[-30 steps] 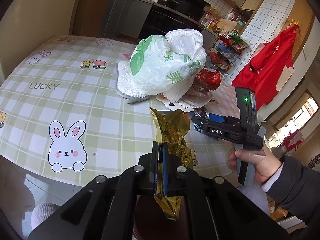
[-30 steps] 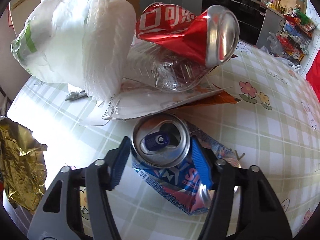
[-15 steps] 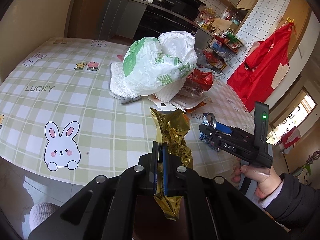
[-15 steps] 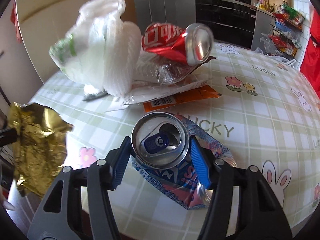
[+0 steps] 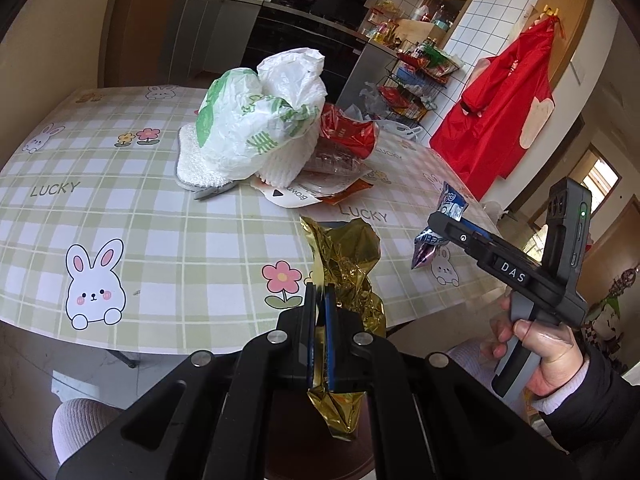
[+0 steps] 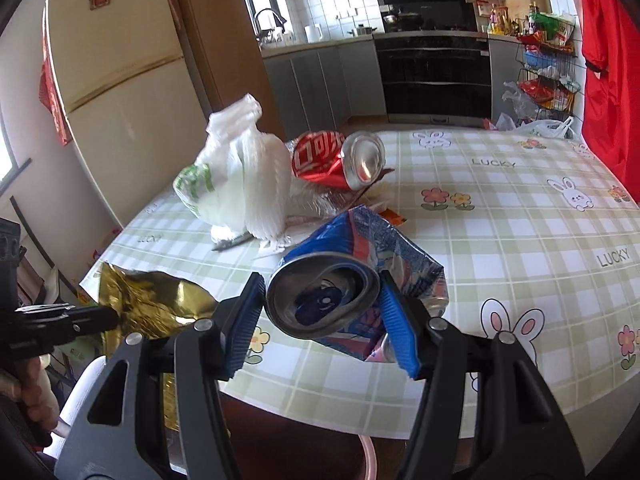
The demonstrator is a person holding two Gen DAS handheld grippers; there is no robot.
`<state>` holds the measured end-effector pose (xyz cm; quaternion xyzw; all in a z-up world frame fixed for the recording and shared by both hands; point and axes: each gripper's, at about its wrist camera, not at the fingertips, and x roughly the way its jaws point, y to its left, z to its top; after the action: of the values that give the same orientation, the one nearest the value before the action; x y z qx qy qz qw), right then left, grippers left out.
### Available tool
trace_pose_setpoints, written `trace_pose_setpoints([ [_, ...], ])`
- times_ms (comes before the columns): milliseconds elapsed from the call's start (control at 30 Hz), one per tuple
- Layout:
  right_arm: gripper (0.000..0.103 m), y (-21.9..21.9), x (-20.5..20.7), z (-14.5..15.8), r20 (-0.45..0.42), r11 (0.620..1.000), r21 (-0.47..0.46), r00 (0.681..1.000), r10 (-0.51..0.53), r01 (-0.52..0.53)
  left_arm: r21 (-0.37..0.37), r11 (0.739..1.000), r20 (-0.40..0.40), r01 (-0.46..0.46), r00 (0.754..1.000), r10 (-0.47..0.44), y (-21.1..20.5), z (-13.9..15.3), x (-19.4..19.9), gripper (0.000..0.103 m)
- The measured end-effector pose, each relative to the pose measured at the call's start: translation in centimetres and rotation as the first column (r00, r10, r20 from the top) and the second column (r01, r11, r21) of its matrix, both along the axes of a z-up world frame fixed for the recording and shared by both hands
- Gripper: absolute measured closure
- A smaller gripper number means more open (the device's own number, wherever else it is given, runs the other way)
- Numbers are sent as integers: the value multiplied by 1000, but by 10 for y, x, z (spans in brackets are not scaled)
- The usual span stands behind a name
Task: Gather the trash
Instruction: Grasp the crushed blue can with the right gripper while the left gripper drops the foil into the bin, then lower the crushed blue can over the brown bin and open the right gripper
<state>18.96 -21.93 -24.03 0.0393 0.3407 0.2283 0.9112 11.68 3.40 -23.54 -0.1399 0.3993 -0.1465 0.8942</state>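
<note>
r gripper (image 6: 320, 312) lifted crushed blue can (image 6: 344, 280) off table (image 6: 520, 232) (l gripper (image 5: 319, 300) clamps foil (image 5: 344, 264)).

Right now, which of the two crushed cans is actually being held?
The blue can, clamped between the right gripper pads above the table. The red can lies untouched in the rubbish pile.

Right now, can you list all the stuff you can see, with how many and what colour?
gold wrapper: 1, gold, clamped in the left gripper
blue can: 1, blue, crushed, between the right gripper's jaws
red can: 1, red, crushed, on the pile
plastic bag: 1, white and green, on the table
foam net: 1, white, under the bag
table: 1, green check cloth with bunnies
red garment: 1, hanging on the wall
left gripper: 1, black, shut
right gripper: 1, black, blue pads
</note>
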Motion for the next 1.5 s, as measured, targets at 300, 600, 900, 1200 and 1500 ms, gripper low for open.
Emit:
trace_pose_setpoints([
  [300,44,-8,-41,46,106,999,34,994,10,-14,47,996,14,81,997,-82,-29,12,-29,99],
  [600,44,-17,-89,80,192,998,54,981,14,-24,83,987,-10,139,990,-139,-54,10,-51,65],
  [900,44,-11,-118,93,200,994,48,976,83,-94,99,993,96,-60,994,51,-13,38,-59,20],
  [1200,44,9,-120,88,149,987,39,977,149,-157,112,941,243,-318,927,285,41,63,-72,6],
  [1500,43,32,-121,80,103,973,5,968,227,-229,89,920,244,-380,904,350,54,61,-77,6],
])
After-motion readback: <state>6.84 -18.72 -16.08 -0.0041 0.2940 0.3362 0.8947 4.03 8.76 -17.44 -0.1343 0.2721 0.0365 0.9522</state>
